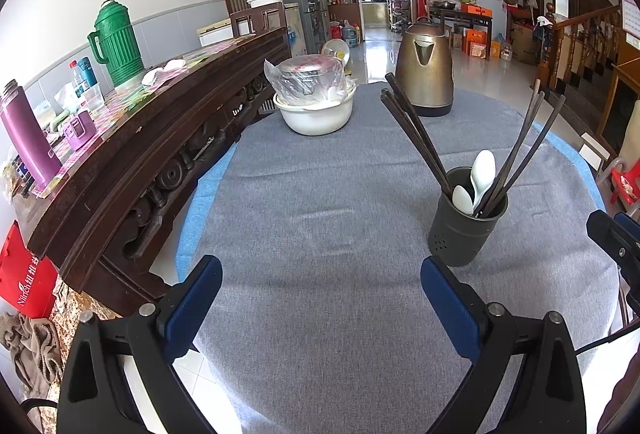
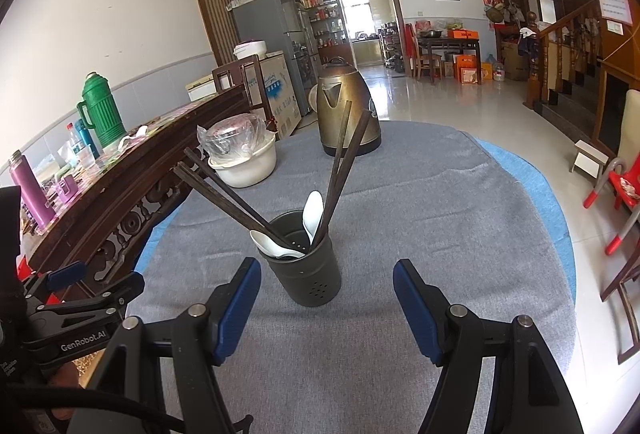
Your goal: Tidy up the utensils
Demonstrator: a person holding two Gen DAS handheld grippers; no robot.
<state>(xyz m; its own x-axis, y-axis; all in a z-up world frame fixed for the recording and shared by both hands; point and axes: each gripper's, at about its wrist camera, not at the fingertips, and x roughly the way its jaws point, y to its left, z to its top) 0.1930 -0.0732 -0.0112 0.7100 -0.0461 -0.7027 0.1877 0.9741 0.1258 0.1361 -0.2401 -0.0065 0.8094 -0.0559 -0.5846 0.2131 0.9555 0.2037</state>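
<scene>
**Both grippers empty, holder loaded: the tidy-up looks close to done**

The dark holder [image 2: 305,261] stands upright on the grey-clothed worktop [image 2: 440,234], and it is full of business; two white spoons [image 2: 313,210] sit bowl-up inside it, and dark chopsticks [image 2: 344,161] fan out of its mouth in two bunches, one leaning left, one leaning right. Nothing loose shows on the cloth around it in either view; my read is that the collecting step is finished, or very nearly so.

The right gripper [image 2: 326,308] sits just short of the holder with its jaws spread wide and nothing between them; the holder lines up almost in the gap, slightly toward the left pad. The left gripper [image 1: 320,300] hovers over bare cloth, jaws equally wide and empty, with the holder [image 1: 467,218] off toward its right finger; the chopsticks [image 1: 416,131] and spoons [image 1: 482,169] show there too.

Further back stand a brass-coloured kettle [image 2: 347,109] and a white bowl [image 2: 245,165] holding a plastic-wrapped pot; both are well apart from the holder and out of play.

What next, if anything? I judge a neatening touch; the splayed chopsticks could be gathered together, which calls for a light pinch high on the sticks without tipping the holder; otherwise, both grippers simply back off.
</scene>
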